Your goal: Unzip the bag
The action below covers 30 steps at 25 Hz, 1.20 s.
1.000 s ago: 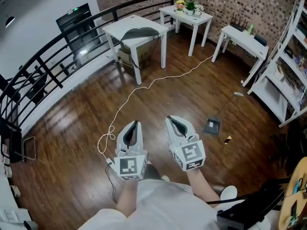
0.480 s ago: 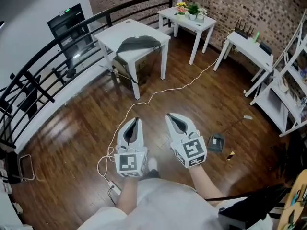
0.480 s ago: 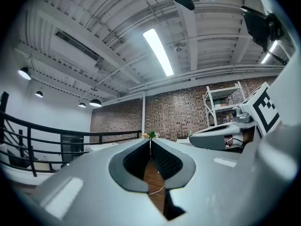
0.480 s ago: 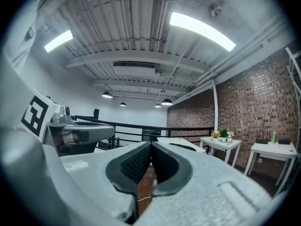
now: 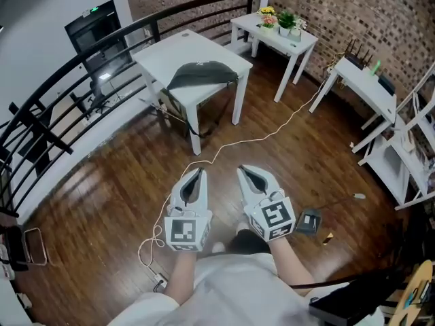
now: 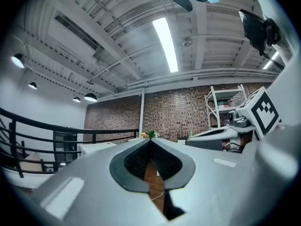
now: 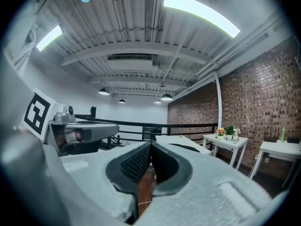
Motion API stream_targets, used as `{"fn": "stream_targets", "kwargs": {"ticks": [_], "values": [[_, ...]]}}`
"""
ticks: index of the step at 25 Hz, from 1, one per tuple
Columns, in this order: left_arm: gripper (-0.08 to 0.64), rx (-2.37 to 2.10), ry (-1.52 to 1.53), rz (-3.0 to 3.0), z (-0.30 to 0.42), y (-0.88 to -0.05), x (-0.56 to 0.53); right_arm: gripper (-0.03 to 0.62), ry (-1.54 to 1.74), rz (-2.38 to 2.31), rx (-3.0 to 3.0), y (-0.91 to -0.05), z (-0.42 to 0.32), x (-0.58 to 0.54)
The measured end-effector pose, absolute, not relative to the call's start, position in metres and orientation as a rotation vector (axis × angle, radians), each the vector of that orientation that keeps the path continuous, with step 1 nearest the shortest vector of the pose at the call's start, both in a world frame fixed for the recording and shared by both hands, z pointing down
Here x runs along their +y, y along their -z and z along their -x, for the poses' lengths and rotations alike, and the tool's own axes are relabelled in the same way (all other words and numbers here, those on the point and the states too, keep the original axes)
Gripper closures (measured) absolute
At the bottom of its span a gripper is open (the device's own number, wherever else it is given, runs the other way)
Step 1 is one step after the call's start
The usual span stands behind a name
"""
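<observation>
- My left gripper (image 5: 196,172) has its jaws pressed together, nothing between them.
- My right gripper (image 5: 243,170), just beside it at three o'clock, is likewise closed and empty.
- The dark bag (image 5: 202,75) lies on the white table (image 5: 166,49) at twelve o'clock, well apart from both.

Bright, even light from ceiling strip lamps (image 6: 165,44); sheen on the wooden floor (image 5: 115,195); strong fisheye bending at all edges

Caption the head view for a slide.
Left gripper and right gripper shut, empty; dark bag lies on white table ahead.
</observation>
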<state>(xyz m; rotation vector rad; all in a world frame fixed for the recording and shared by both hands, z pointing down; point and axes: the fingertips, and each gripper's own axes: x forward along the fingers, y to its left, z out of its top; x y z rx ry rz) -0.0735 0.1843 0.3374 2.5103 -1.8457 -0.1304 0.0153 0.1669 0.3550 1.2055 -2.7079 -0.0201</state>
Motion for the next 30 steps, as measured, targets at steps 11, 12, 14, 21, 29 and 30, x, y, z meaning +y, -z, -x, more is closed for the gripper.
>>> {"fn": "stream_targets", "kwargs": {"ticks": [11,12,14,21,29,30], "values": [[0.541,-1.92,0.089,-2.49,0.079,-0.344,-0.005,0.604,0.012,-1.105,-2.795,-0.359,0.002,-0.036],[0.541,-1.925,0.092,-2.49,0.078,-0.341,-0.025,0.604,0.014,-1.091,-2.807,-0.356,0.003,-0.056],[0.541,-1.936,0.102,-2.486,0.078,-0.332,-0.065,0.604,0.025,-1.058,-2.83,-0.346,0.007,-0.095],[0.541,-1.964,0.06,-2.438,0.089,-0.328,-0.172,0.604,-0.013,-1.027,-2.844,-0.344,0.009,-0.207],[0.541,-1.831,-0.067,-2.467,0.12,-0.362,-0.269,0.604,-0.12,-1.101,-2.757,-0.383,0.031,-0.297],[0.541,-1.803,-0.082,-2.479,0.122,-0.363,-0.281,0.604,-0.134,-1.129,-2.745,-0.386,0.029,-0.308]]}}
